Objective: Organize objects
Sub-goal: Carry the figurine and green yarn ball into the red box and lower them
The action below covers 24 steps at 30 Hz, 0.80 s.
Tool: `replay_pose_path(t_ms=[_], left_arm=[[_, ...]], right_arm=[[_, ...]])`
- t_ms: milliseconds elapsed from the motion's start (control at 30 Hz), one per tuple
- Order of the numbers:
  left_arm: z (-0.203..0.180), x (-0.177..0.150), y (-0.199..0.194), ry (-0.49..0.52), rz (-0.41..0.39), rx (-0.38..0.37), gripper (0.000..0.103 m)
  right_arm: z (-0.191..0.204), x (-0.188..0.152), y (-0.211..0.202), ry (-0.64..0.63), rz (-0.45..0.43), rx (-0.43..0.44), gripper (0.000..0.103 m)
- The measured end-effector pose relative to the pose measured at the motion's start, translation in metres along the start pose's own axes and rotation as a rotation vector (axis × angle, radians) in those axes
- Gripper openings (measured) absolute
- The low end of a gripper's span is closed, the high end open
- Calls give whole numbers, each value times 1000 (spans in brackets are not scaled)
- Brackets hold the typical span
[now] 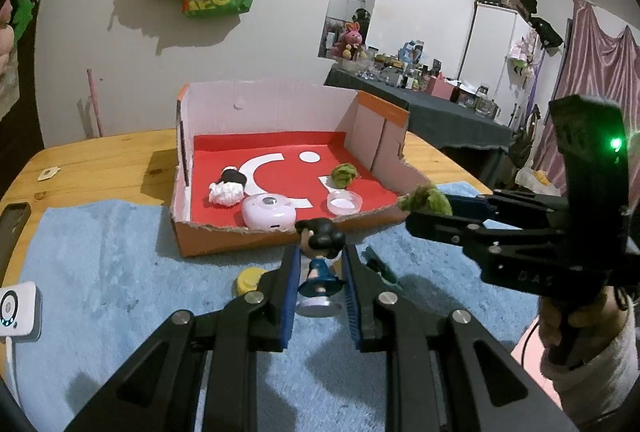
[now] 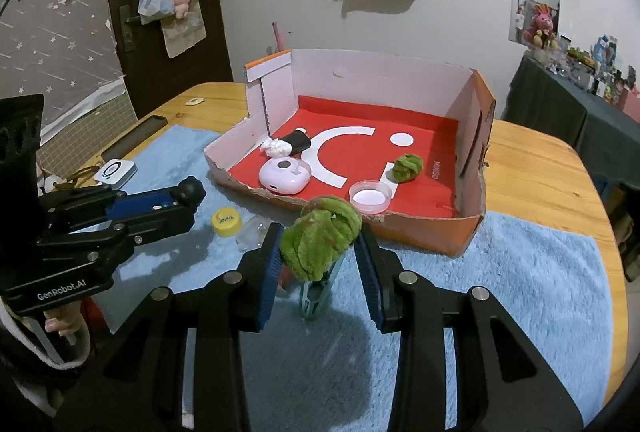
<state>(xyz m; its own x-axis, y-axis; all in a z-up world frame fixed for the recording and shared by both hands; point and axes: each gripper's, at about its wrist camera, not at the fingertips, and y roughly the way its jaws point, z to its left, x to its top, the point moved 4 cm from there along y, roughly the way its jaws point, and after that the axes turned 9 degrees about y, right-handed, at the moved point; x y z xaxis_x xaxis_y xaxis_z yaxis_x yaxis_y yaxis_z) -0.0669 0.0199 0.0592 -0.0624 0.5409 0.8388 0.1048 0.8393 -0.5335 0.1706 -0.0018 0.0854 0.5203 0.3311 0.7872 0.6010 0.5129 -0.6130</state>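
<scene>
Left claw [image 1: 320, 284] nearest, clamped on small figurine [image 1: 320, 260], held above blue towel [image 1: 120, 272]. Right claw [image 2: 320, 252] closed partway around green fuzzy bundle [image 2: 320, 240], also lifted. Judged step: carrying both items toward open cardboard box [image 2: 476, 104]. Next move calls for clearing torn front wall, then lowering onto free red floor. Box already holds lilac device [image 2: 285, 174], clear dish [image 2: 370, 197], second green bundle [image 2: 407, 168]. Wooden tabletop [image 2: 532, 160] beneath; yellow cap [image 2: 226, 221] loose on towel. Cluttered room behind.

Black grippers [image 1: 318, 284] — blue-padded jaws, silver screws.
</scene>
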Motion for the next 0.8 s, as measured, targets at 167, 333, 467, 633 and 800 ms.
replay_pose_path(t_ms=[167, 333, 467, 633, 800], left_arm=[[3, 24, 7, 24, 17, -24, 22], [14, 51, 30, 41, 46, -28, 22], [25, 70, 55, 52, 86, -49, 22], [38, 86, 99, 65, 168, -77, 22], [48, 89, 135, 90, 242, -70, 22]], right_arm=[[-3, 15, 6, -11, 5, -1, 35], [-8, 41, 22, -37, 21, -14, 35], [-12, 59, 44, -84, 66, -27, 35], [-20, 77, 77, -135, 145, -45, 35], [-28, 85, 109, -171, 241, -50, 35]])
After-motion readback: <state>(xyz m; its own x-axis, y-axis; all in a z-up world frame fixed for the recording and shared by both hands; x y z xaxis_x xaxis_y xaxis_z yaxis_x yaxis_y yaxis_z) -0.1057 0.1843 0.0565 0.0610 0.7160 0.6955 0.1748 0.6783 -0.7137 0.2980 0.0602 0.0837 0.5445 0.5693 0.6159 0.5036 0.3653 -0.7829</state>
